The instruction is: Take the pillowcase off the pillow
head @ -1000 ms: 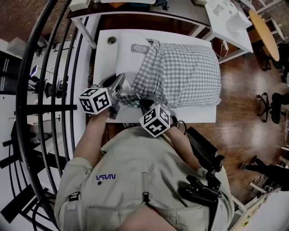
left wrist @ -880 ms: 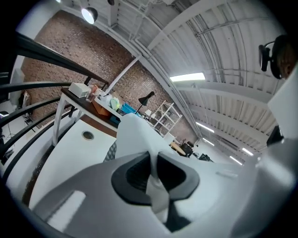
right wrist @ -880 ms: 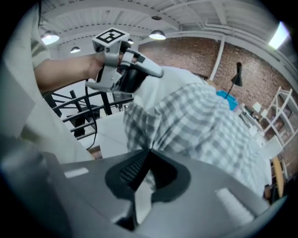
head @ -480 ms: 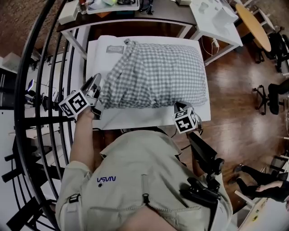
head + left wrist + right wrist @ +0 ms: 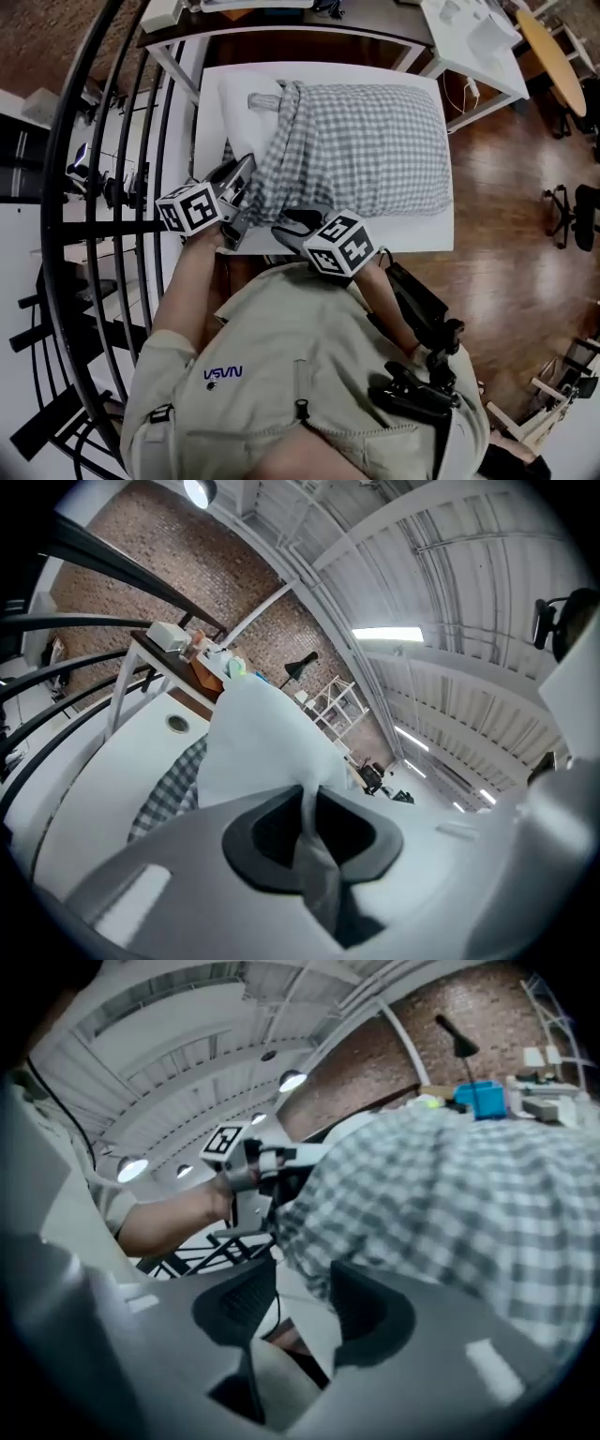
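Observation:
A pillow in a grey-checked pillowcase [image 5: 375, 150] lies on the white table [image 5: 417, 234]. The bare white pillow [image 5: 239, 94] pokes out at the far left end. My left gripper [image 5: 246, 172] is at the case's near left edge. In the left gripper view it [image 5: 305, 803] is shut, pinching white pillow fabric [image 5: 262, 742], with checked cloth [image 5: 173, 785] beside it. My right gripper [image 5: 289, 221] is close by, at the near hem. Its jaws [image 5: 302, 1288] have just been opening and stand apart. The checked hem [image 5: 309, 1241] hangs at their mouth, unpressed.
Black curved railing bars [image 5: 103, 187] run down the left side. A dark desk [image 5: 281, 23] with clutter stands beyond the table, and a white table [image 5: 469, 37] at the far right. A black stand [image 5: 422, 309] is at my right hip. Wooden floor lies to the right.
The right gripper swung out to the pillow's near right corner, then came back left beside the left gripper, and its jaws have opened. The case's near left edge is bunched again.

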Motion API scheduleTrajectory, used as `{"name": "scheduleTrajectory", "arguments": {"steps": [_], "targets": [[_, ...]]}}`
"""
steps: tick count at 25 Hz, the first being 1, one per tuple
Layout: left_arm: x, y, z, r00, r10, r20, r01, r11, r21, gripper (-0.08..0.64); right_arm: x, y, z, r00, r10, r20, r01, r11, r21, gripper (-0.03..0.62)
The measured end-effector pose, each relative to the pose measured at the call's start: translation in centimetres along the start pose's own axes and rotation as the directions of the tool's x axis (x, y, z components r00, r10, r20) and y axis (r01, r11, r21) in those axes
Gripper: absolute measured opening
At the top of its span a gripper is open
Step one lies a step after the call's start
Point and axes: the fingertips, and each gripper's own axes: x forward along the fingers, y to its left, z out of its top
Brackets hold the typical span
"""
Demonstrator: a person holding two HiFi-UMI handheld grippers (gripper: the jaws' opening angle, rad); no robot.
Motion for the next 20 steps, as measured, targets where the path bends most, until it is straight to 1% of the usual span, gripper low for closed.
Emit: {"name": "scheduleTrajectory", "arguments": {"steps": [1,2,3,5,6,7,9,11,13,14,15,16,18,20], "targets": [[0.2,-0.7,-0.1,1.0,-0.012,-0.009,0.012,1.0,0.004,0.038,1.6,0.9,-0.1,0.999,0.02,-0.032,-0.021,0.999,-0.03,0.194],[0.4,-1.4,-0.2,1.0,-0.023,-0.015,0.023,1.0,0.005,0.038,2.9,1.2,-0.1,0.999,0.016,-0.052,-0.019,0.998,-0.054,0.219],[0.5,-2.0,-0.2,0.999,-0.03,-0.016,0.03,1.0,0.004,0.038,3.9,1.0,0.2,0.998,-0.003,-0.057,0.0,0.998,-0.065,0.219],[0.6,-2.7,-0.1,1.0,-0.022,0.002,0.022,1.0,-0.007,0.038,5.0,0.1,0.9,0.996,-0.068,-0.053,0.065,0.996,-0.063,0.218],[0.6,-2.8,0.3,1.0,-0.007,0.022,0.008,1.0,-0.019,0.038,5.1,-0.4,1.1,0.993,-0.105,-0.053,0.101,0.992,-0.074,0.199],[0.5,-2.7,0.8,0.999,0.009,0.045,-0.007,0.999,-0.04,0.035,5.0,-0.6,1.1,0.989,-0.138,-0.053,0.133,0.986,-0.098,0.157],[0.4,-2.4,2.1,0.995,0.02,0.098,-0.009,0.994,-0.112,0.029,4.5,-0.6,0.9,0.982,-0.182,-0.057,0.171,0.973,-0.157,0.044],[0.5,-2.5,3.6,0.99,0.002,0.142,0.024,0.983,-0.184,0.028,4.1,-0.4,0.2,0.978,-0.195,-0.079,0.177,0.964,-0.198,0.02],[0.7,-2.5,4.9,0.986,-0.017,0.168,0.056,0.972,-0.227,0.026,3.4,-1.2,-1.0,0.965,-0.232,-0.122,0.198,0.95,-0.242,0.018],[0.7,-2.4,5.3,0.985,-0.024,0.172,0.066,0.969,-0.238,0.026,2.8,-2.0,-1.7,0.952,-0.272,-0.14,0.227,0.935,-0.271,0.018],[0.6,-2.3,5.6,0.985,-0.031,0.169,0.073,0.967,-0.243,0.026,1.8,-3.1,-2.3,0.932,-0.328,-0.152,0.271,0.913,-0.304,0.017],[0.4,-2.3,5.7,0.986,-0.04,0.16,0.078,0.968,-0.24,0.026,0.6,-4.5,-3.0,0.905,-0.395,-0.157,0.326,0.882,-0.34,0.017],[-0.3,-2.4,5.3,0.99,-0.063,0.126,0.09,0.972,-0.219,0.026,-2.6,-7.6,-3.9,0.836,-0.527,-0.15,0.439,0.808,-0.393,0.017],[-1.1,-2.4,4.1,0.993,-0.082,0.08,0.096,0.977,-0.19,0.026,-5.7,-10.2,-4.4,0.77,-0.622,-0.144,0.523,0.744,-0.416,0.017]]}}
